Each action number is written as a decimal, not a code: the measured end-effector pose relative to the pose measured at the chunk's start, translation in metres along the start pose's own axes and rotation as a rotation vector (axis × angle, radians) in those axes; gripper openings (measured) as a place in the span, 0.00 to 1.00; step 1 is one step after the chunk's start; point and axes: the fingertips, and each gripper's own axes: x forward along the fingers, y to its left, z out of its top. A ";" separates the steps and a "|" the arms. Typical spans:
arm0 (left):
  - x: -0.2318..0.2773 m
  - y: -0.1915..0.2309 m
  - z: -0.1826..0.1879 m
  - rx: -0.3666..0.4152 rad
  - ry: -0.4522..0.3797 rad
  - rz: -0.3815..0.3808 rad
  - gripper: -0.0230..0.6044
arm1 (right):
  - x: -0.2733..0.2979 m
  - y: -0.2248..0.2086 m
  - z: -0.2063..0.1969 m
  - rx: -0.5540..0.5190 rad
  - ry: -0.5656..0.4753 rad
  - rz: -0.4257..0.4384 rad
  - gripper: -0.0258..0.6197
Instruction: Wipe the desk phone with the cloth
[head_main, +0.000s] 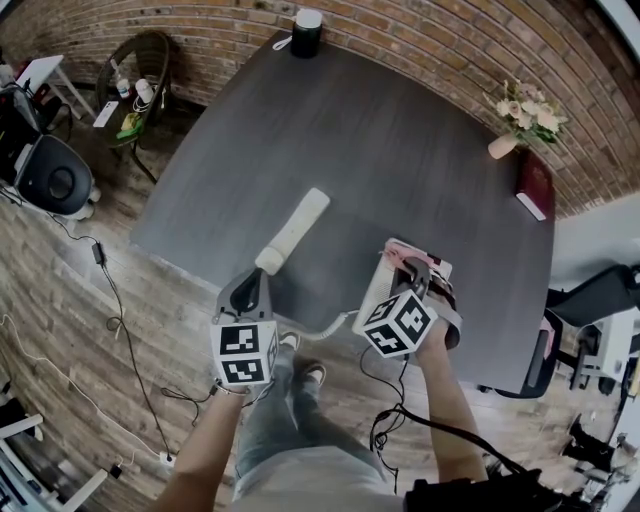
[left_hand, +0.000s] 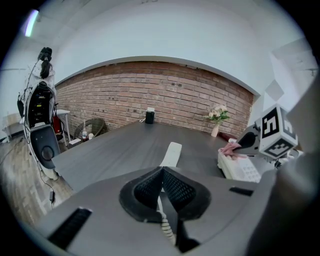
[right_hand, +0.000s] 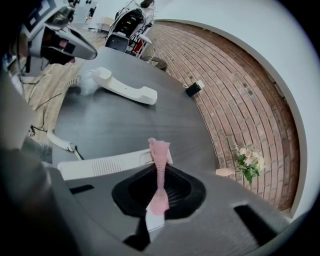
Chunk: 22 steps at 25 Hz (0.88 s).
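The white handset (head_main: 295, 228) lies off its cradle on the dark table (head_main: 400, 150), its coiled cord (head_main: 322, 327) hanging over the front edge. My left gripper (head_main: 256, 278) is shut and empty, just short of the handset's near end (left_hand: 172, 153); the cord (left_hand: 163, 220) shows below the jaws. The white phone base (head_main: 376, 292) sits at the table's front right. My right gripper (head_main: 418, 268) hovers over the base, shut on a pink cloth (right_hand: 160, 150) whose tip hangs above the base's rear edge (right_hand: 100, 166). From the left gripper view the cloth (left_hand: 230, 148) rests on the base (left_hand: 240, 169).
A black speaker (head_main: 307, 33) stands at the table's far edge. A vase of flowers (head_main: 522, 112) and a red book (head_main: 534, 185) sit at the far right. A wicker stand (head_main: 140, 68) with bottles is off the table's left; an office chair (head_main: 590, 300) is right.
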 end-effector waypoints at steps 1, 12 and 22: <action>-0.001 0.000 0.000 0.001 -0.001 0.000 0.04 | -0.001 0.001 0.000 -0.001 0.000 0.001 0.07; -0.011 -0.001 -0.005 0.000 -0.005 0.005 0.04 | -0.009 0.015 -0.005 -0.002 -0.004 0.023 0.07; -0.018 -0.004 -0.009 -0.005 -0.005 0.004 0.04 | -0.015 0.027 -0.009 -0.013 0.001 0.041 0.07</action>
